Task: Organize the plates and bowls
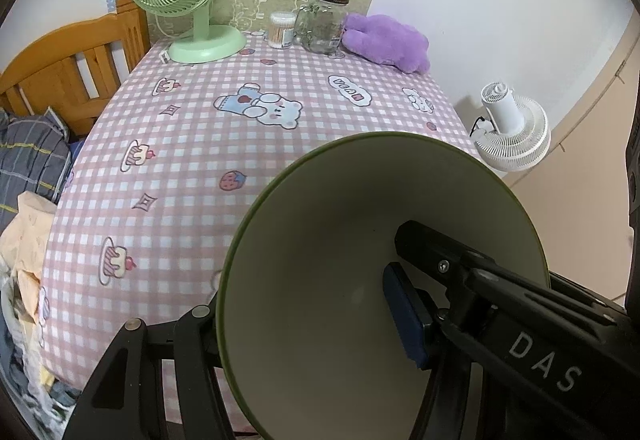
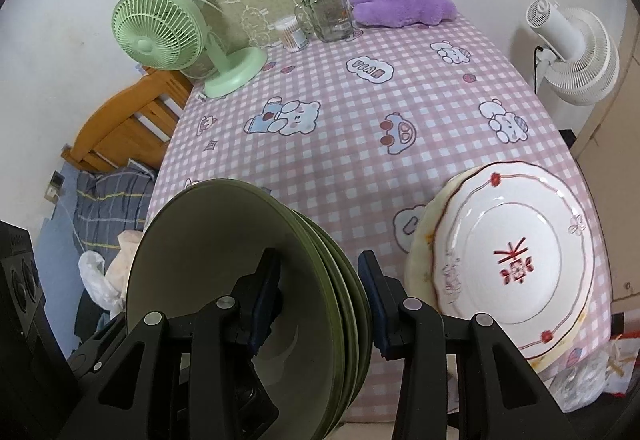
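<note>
Behind green bowls, fan and jar.

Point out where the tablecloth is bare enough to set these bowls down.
Free: the wide middle of the checked tablecloth, between the green fan and the plates. Crowded: the back edge, with fan, cotton-swab tub, glass jar and purple plush; and the near right corner under the plates.
</note>
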`<state>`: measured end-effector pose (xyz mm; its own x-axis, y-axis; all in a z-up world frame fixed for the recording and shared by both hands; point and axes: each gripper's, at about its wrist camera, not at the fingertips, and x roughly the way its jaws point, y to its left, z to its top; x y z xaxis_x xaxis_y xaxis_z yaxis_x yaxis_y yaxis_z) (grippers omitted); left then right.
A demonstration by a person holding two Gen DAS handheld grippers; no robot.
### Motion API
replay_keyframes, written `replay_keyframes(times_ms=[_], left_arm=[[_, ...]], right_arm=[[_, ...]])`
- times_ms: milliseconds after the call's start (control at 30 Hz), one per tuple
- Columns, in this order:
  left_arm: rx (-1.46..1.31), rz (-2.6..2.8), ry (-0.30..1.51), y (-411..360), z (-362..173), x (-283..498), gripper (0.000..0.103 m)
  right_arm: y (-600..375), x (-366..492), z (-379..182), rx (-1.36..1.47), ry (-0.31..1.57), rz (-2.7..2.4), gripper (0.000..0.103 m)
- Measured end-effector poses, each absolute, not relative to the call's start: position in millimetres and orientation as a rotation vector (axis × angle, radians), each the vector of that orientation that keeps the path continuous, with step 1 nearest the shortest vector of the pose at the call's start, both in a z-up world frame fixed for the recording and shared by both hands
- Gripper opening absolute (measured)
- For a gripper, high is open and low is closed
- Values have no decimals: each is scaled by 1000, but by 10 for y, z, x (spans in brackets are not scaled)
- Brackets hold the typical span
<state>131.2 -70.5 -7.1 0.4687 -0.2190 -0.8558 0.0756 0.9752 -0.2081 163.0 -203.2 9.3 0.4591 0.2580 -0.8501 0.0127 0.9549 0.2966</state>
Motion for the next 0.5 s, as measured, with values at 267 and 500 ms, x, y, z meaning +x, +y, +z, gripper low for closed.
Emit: replay_keyframes(times_ms=[267,500], left_arm=[[-162,-149,1059,-1112,5,1280,63],[-164,-133,1059,-1445,18,1296,63]], right_arm=[[-2421,1630,180,255,1092,184,44],[-2771,1642,214,252,1099,200,44]])
